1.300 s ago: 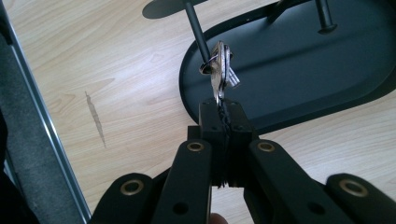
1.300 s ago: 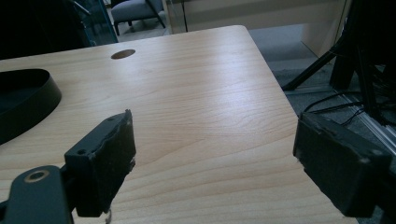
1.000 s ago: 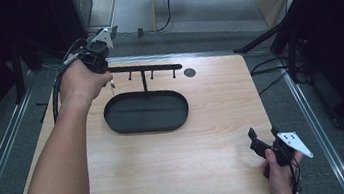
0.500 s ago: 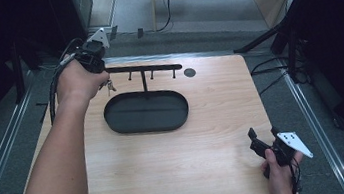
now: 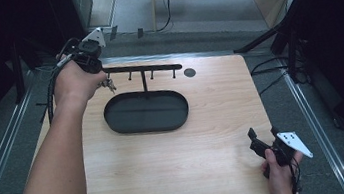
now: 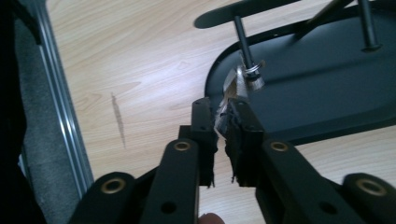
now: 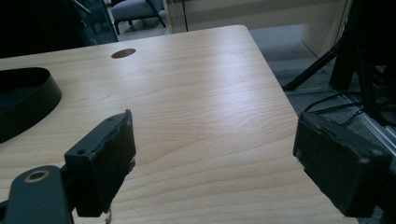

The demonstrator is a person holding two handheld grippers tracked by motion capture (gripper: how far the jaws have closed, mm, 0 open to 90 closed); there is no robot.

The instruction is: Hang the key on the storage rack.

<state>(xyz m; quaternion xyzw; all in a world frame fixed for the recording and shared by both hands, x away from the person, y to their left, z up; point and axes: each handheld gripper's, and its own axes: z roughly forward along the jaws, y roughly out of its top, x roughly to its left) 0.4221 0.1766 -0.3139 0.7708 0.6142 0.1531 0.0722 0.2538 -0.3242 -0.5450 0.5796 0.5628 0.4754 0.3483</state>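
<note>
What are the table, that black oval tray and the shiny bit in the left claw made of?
The table looks like pale wood or laminate, with visible grain. The oval tray seems to be metal painted matte black. The shiny bit pinched in the left claw glints like bare metal, perhaps a key.

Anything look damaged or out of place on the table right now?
Nothing spilled or knocked over. The one oddity is wear: the black pads of the left hand-held gripper look ragged and frayed at their edges where they pinch a small metal key beside the rack's peg.
</note>
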